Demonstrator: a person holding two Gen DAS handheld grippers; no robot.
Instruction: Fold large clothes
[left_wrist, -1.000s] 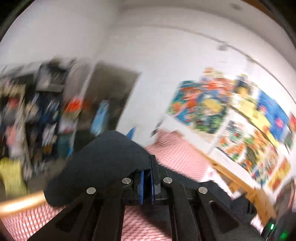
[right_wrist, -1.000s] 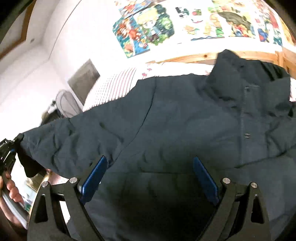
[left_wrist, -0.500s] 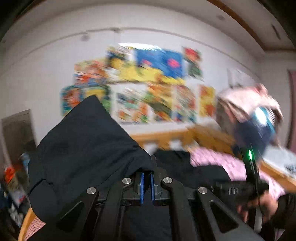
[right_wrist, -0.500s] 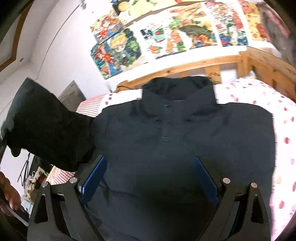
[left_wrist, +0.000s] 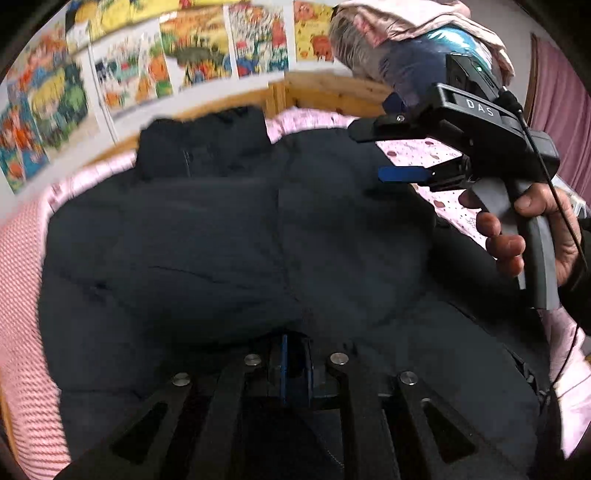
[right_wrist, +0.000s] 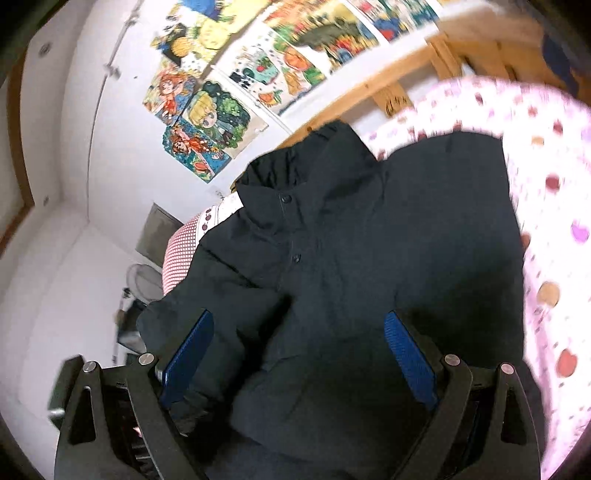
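Your left hand-held gripper (left_wrist: 293, 363) has its blue pads drawn nearly together on a fold of the dark jacket (left_wrist: 258, 229), which bulges up directly in front of the jaws. Your right hand-held gripper (right_wrist: 299, 350) stands wide open with nothing between its blue pads; in the left wrist view it appears at upper right (left_wrist: 402, 147), raised above the jacket's right side, its grey handle gripped by your right hand (left_wrist: 532, 229). The jacket lies front-up across the bed (left_wrist: 22, 280), collar (right_wrist: 295, 177) toward the wooden headboard (right_wrist: 402, 81), with its snap-button placket running down the middle. In the right wrist view the jacket spreads between and beyond the open jaws, a sleeve (right_wrist: 207, 317) folded in at the left pad. The pink dotted sheet (right_wrist: 554, 206) shows to the jacket's right; a red-checked cover (right_wrist: 181, 254) shows to its left. Colourful posters (right_wrist: 210, 122) line the wall above the headboard.
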